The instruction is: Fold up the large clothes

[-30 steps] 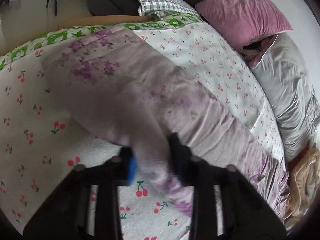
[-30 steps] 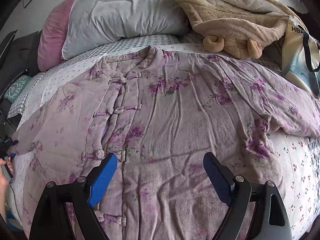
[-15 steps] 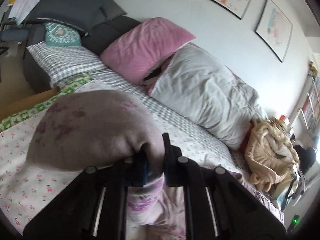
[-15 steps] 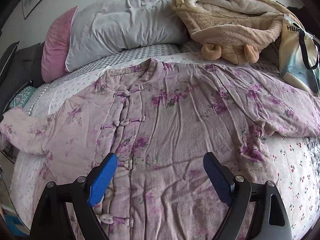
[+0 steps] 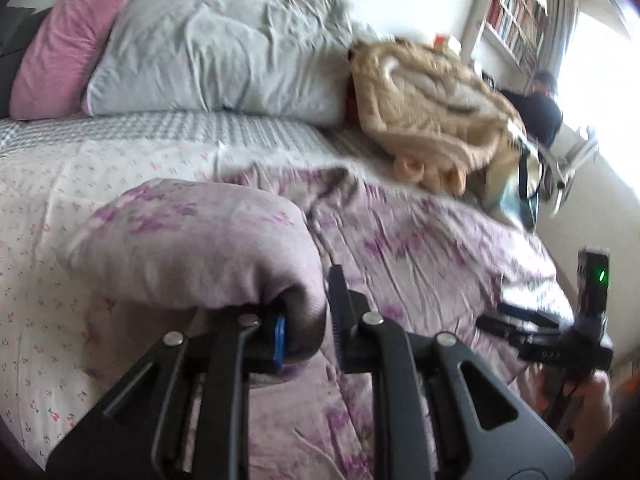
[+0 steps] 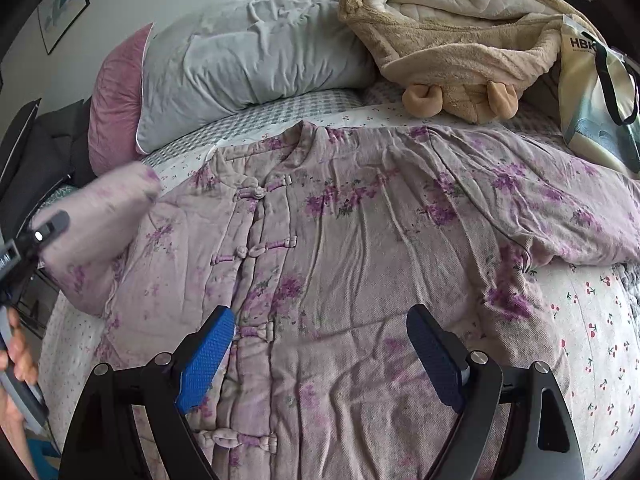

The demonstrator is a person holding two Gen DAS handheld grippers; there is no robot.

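Observation:
A lilac padded jacket (image 6: 360, 240) with purple flowers and knot buttons lies spread face up on the bed. My left gripper (image 5: 306, 320) is shut on the end of its sleeve (image 5: 192, 240) and holds it lifted above the bed; the raised sleeve (image 6: 100, 216) also shows at the left of the right wrist view. My right gripper (image 6: 320, 344) is open and empty, hovering over the jacket's lower front. It also shows in the left wrist view (image 5: 532, 336) at the far right.
A grey pillow (image 6: 248, 48) and a pink pillow (image 6: 116, 92) lie at the head of the bed. A tan fleece garment (image 6: 460, 40) and a tote bag (image 6: 596, 96) sit at the back right. The cherry-print sheet (image 6: 592, 340) shows at the right.
My left gripper has lifted the sleeve off the bed and swung it toward the jacket's body. My right gripper has stayed open over the jacket's front.

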